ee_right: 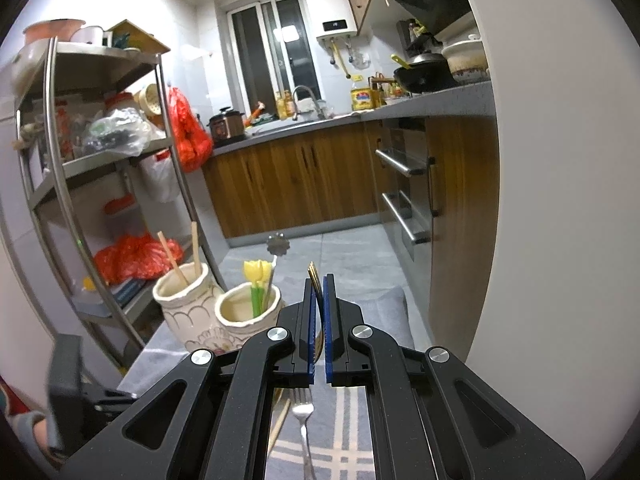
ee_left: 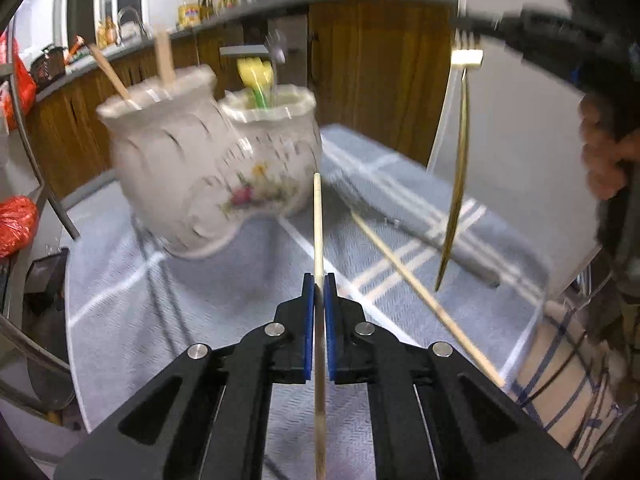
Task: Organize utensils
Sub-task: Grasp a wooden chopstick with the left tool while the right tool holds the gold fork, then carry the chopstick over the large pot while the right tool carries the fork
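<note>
Your path over cloth (ee_left: 240,300) open; two jars (ee_left: 208,168) block far left, loose chopstick (ee_left: 420,296) lies right.

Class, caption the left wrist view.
Left gripper shut on a chopstick, two ceramic jars ahead on checked cloth.

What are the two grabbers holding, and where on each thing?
The left gripper pinches a wooden chopstick partway along its shaft. The right gripper pinches a gold fork near the tines; its handle hangs down.
</note>
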Action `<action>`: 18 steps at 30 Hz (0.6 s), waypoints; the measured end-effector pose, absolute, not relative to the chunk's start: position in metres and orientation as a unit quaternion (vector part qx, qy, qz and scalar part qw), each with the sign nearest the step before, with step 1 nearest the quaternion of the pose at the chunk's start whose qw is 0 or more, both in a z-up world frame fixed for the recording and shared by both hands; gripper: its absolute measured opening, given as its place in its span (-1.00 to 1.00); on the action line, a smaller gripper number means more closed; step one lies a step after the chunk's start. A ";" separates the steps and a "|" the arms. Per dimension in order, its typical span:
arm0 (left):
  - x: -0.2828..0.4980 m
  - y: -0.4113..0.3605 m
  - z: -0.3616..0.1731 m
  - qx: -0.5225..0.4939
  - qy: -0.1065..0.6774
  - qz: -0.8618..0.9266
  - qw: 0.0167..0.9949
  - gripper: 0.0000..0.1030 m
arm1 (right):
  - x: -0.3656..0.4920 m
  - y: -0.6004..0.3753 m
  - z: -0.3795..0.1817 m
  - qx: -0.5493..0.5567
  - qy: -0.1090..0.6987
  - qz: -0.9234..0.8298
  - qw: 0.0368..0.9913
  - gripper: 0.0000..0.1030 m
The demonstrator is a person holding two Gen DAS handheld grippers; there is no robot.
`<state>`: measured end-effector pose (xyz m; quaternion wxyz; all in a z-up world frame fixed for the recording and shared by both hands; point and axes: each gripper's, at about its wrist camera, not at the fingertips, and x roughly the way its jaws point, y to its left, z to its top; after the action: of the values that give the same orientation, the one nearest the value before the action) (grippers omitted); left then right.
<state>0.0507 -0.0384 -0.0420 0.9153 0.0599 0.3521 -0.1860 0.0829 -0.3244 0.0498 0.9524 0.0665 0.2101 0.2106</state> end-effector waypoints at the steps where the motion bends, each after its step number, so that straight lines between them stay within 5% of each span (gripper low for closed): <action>1: 0.048 -0.035 -0.036 0.057 0.339 -0.187 0.920 -0.91 | 0.083 -0.323 0.051 0.066 0.209 0.211 0.953 -0.92; 10: 0.036 -0.007 0.025 0.041 0.183 -0.171 0.967 -0.91 | 0.095 -0.304 0.079 0.063 0.171 0.210 0.961 -0.92; 18: 0.084 0.048 0.064 -0.094 0.108 -0.155 0.977 -0.91 | 0.123 -0.290 0.101 0.087 0.141 0.206 0.964 -0.92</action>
<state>0.0841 0.0478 0.0642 0.9774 -0.0944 0.1078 -0.1554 0.1233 -0.2897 0.1010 0.9643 0.0869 0.1411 0.2064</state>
